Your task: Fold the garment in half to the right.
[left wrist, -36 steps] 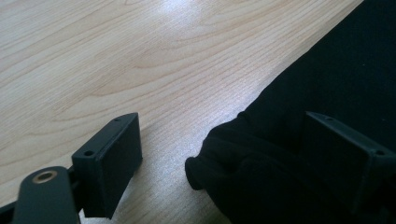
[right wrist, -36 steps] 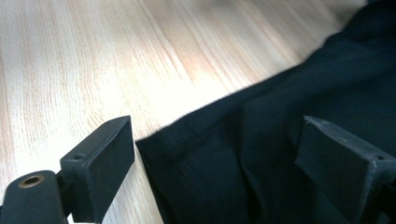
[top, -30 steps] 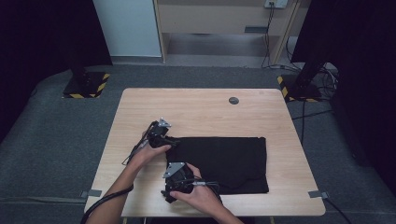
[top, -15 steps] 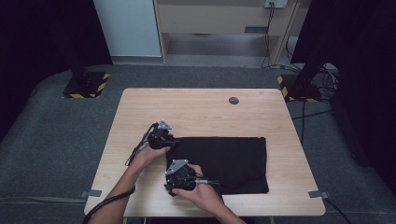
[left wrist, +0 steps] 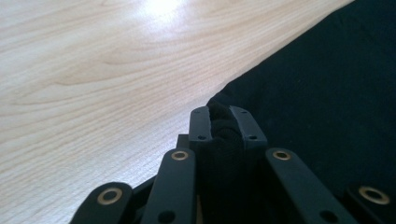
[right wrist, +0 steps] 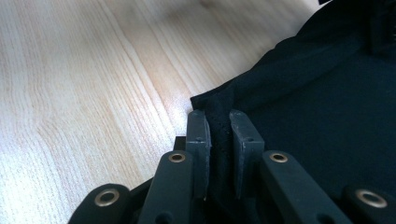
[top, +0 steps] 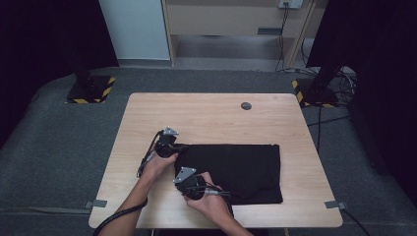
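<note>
Cloth [top: 236, 164] (black, soft, folded) on pale grained table [top: 206, 118]

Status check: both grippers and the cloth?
Left hand-held gripper and right hand-held gripper just closed, pinching black cloth at its left corners. Cloth flat on table. Nothing obstructing.

Both grippers' jaws have just been closing, clamped.

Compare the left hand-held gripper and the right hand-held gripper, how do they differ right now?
The left hand-held gripper pinches the black cloth at its far left corner; the right hand-held gripper pinches the near left corner. The left one sits farther up the table; the right one sits closer to the person. Shared: both jaws have just been closing and now clamp cloth between them, low on the table.
</note>
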